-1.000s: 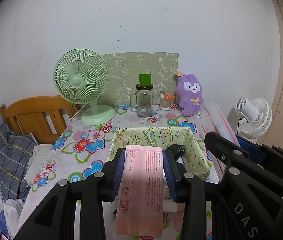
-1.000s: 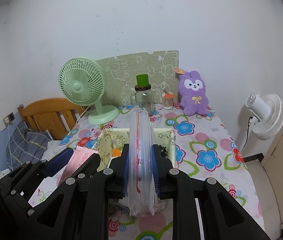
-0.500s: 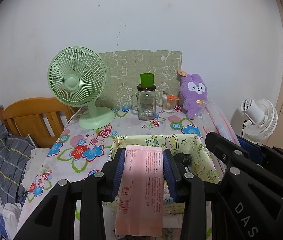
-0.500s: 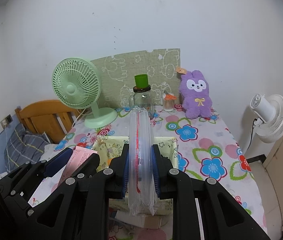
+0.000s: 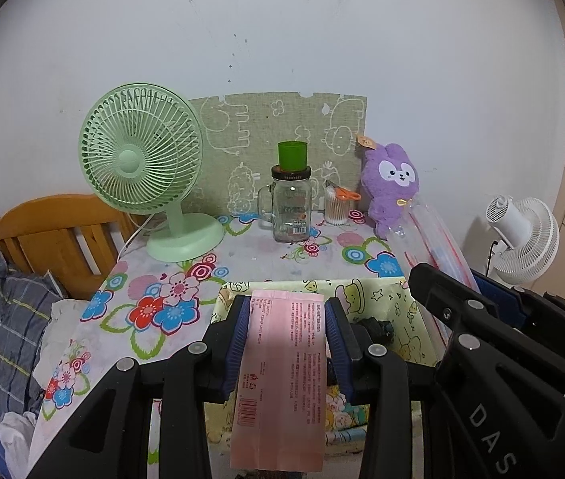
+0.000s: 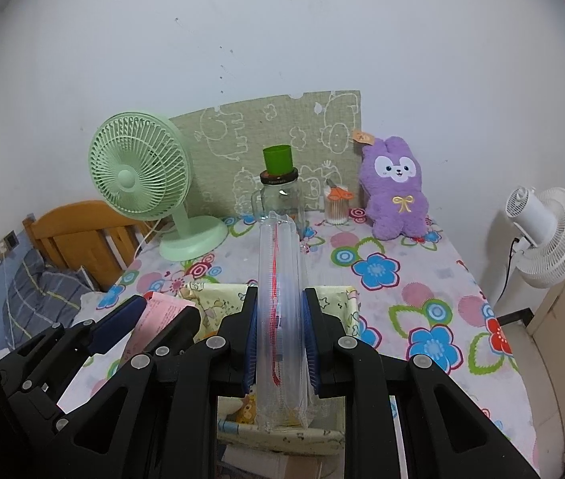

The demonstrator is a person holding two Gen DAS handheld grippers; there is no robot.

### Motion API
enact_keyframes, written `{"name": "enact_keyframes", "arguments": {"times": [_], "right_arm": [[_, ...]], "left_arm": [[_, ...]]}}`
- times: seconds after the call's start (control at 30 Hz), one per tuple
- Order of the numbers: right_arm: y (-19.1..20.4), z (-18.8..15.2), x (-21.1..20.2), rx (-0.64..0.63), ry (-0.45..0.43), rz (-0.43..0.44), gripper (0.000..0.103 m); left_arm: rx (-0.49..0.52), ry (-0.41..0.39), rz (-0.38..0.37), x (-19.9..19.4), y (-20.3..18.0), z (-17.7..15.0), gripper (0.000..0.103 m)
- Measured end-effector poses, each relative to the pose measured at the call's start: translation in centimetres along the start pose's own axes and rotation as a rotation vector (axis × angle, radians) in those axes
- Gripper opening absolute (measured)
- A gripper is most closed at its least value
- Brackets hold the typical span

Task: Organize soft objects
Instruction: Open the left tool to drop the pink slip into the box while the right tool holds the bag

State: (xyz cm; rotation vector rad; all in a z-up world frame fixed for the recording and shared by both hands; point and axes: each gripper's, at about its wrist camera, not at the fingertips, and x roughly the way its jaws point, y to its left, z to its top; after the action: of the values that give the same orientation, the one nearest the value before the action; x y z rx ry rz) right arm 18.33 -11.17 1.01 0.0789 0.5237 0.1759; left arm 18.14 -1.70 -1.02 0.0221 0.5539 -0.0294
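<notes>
A pink packet (image 5: 282, 375) is held between the blue pads of the left gripper (image 5: 287, 343), whose jaws are closed on its two long edges; the packet lies flat and sticks out past the pads at both ends. A clear inflated air-cushion bag (image 6: 281, 311) with a red line is clamped edge-up in the right gripper (image 6: 281, 339), which is closed narrowly on it. Both held things are seen over a yellow fabric basket (image 5: 378, 299) with cartoon prints, which is taken here as the landmark. A small dark object (image 5: 376, 325) lies inside the basket.

The basket stands on a table (image 6: 422, 279) covered with a flowered cloth. Behind the basket, at the wall, a glass jar (image 5: 290, 209) with a green cup on it is placed. To the left of the jar a green desk fan (image 5: 142, 159) stands, and to the right a cotton-swab holder (image 5: 337, 209) and a purple plush rabbit (image 6: 396, 187).

Left of the basket, past the table edge, a wooden bed frame (image 5: 58, 235) and grey checked bedding are seen. Right of the basket the cloth is bare up to the table edge, and beyond it a white fan (image 6: 546, 235) stands.
</notes>
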Motion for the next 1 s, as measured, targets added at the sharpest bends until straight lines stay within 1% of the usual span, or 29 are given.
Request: {"name": "enact_keyframes", "arguments": {"times": [0.23,0.4,0.6,0.63,0.67,0.7,0.83,0.9,0.93,1.0], "right_arm": [[-0.9,0.2,2.2,0.031,0.014,-0.007,0.024],[-1.1,-0.1,3.2,0.022,0.023,-0.022,0.024],[-1.3,-0.6,4.3,0.021,0.049,-0.016,0.024],[-1.3,-0.7,4.5,0.021,0.053,-0.013,0.024],[-1.3,-0.7,4.7,0.021,0.056,-0.009,0.024],[-1.2,-0.9,4.9,0.019,0.061,-0.003,0.024],[-0.9,-1.2,5.5,0.01,0.074,0.01,0.024],[-0.6,-1.3,5.8,0.003,0.084,0.022,0.024],[-0.5,-1.4,5.9,0.002,0.086,0.029,0.024],[-0.2,-1.6,6.2,-0.003,0.092,0.04,0.023]], "left_arm": [[-0.005,0.014,-0.025,1.8,-0.1,0.0,0.039],[-0.006,0.022,-0.056,3.1,-0.2,-0.3,0.039],[-0.001,0.05,-0.054,4.3,-0.1,-0.7,0.041],[-0.001,0.057,-0.05,4.4,-0.1,-0.8,0.043],[-0.001,0.065,-0.049,4.6,0.0,-0.9,0.048],[0.0,0.074,-0.048,4.7,0.1,-0.9,0.056],[0.011,0.089,-0.027,4.9,0.3,-1.2,0.065],[0.015,0.103,-0.005,4.9,0.6,-1.5,0.072],[0.019,0.101,0.002,4.8,0.6,-1.5,0.073],[0.027,0.097,0.005,4.6,0.9,-1.7,0.08]]}}
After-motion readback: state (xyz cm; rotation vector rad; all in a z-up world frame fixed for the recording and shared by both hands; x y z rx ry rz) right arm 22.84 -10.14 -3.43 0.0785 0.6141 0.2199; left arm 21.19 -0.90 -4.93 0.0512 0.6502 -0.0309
